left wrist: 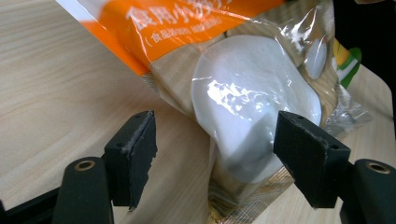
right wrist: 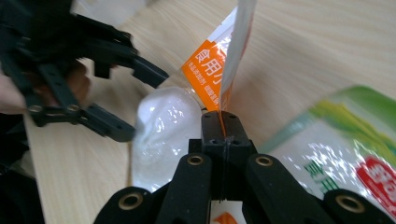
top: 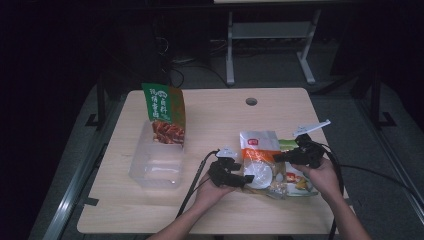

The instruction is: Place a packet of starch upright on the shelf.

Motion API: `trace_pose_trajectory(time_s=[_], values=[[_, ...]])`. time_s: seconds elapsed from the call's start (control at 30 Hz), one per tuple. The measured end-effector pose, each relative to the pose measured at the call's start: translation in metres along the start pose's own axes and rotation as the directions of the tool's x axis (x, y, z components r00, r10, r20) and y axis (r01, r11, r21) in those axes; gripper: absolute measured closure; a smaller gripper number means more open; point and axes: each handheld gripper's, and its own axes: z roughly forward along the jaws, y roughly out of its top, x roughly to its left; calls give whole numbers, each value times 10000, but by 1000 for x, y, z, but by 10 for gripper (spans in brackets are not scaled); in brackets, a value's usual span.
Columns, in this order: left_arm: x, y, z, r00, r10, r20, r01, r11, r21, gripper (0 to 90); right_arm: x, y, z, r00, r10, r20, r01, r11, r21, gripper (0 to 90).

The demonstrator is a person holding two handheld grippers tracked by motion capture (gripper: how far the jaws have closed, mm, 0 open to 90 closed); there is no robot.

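Left gripper [left wrist: 215, 163]: your jaws gape around the orange bag [left wrist: 243, 116], not pinching.
Right gripper [right wrist: 223, 122]: you've clamped the bag's edge.

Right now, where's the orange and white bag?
In the high view, the orange and white bag lies right of the table's middle, between both grippers, beside a green bag.
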Motion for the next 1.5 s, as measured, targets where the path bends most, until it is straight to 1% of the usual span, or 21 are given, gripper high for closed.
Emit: trace_pose_trajectory(time_s=[0.03,0.13,0.17,0.23,0.3,0.37,0.4,0.43,0.5,0.57,0.67,0.73,0.83,0.93,0.97,1.0,1.1,1.2,1.3,1.37,1.5], values=[[1,0,0,9999,-77,84,78,9999,-68,291,2,1,-1,9999,-92,-45,91,9999,-89,898],[5,1,-1,9960,-699,560,717,9969,-311,308,8,4,-4,9993,-346,-166,340,9989,-311,898],[8,1,-1,9916,-949,874,980,9947,-324,318,10,4,-4,9988,-442,-205,433,9983,-398,898],[10,1,0,9821,-1278,1384,1351,9898,-449,391,14,6,-6,9982,-489,-334,470,9974,-545,898],[11,1,-2,9770,-1239,1734,1352,9893,-552,473,18,8,-6,9967,-735,-331,712,9953,-651,898],[8,2,-3,9769,-1179,1780,1345,9873,-841,588,21,10,-5,9959,-832,-350,808,9946,-644,898],[7,3,-4,9812,-1021,1637,1171,9895,-849,619,22,10,-4,9955,-860,-398,834,9945,-635,898],[5,3,-6,9863,-871,1404,1013,9901,-974,695,24,11,-4,9951,-895,-418,865,9938,-692,898],[6,2,-10,9867,-829,1396,987,9890,-1106,720,25,12,-4,9946,-935,-444,901,9932,-740,898],[7,2,-14,9885,-825,1264,992,9863,-1321,811,27,15,-4,9944,-971,-426,932,9919,-865,898],[7,4,-22,9951,-647,751,760,9844,-1589,841,28,17,-4,9939,-982,-499,928,9905,-1017,899],[8,5,-26,9970,-541,558,625,9848,-1618,862,30,20,-2,9925,-1099,-538,1034,9884,-1113,899],[7,6,-35,9997,-251,-28,243,9848,-1720,881,32,24,3,9919,-1134,-577,1054,9865,-1255,898],[6,5,-42,9985,56,-539,-145,9859,-1669,884,32,26,9,9912,-1191,-576,1107,9850,-1327,896],[7,4,-44,9967,296,-758,-407,9878,-1502,884,32,26,11,9922,-1104,-577,1022,9863,-1292,895],[7,2,-44,9960,265,-850,-392,9878,-1508,885,31,25,14,9926,-1066,-576,990,9877,-1210,893],[8,-3,-44,9950,299,-952,-435,9886,-1439,885,29,21,21,9925,-1152,-415,1106,9888,-999,890],[6,-3,-44,9931,409,-1098,-567,9878,-1448,886,27,19,23,9928,-1113,-443,1071,9903,-885,877],[4,-3,-43,9912,641,-1155,-795,9878,-1337,886,30,21,21,9902,-1382,-197,1365,9883,-687,836],[3,-2,-43,9897,776,-1201,-929,9875,-1276,885,31,21,20,9884,-1513,-112,1502,9864,-671,779],[1,-1,-42,9887,860,-1232,-1012,9872,-1234,886,32,21,21,9875,-1564,-184,1554,9867,-487,751]])
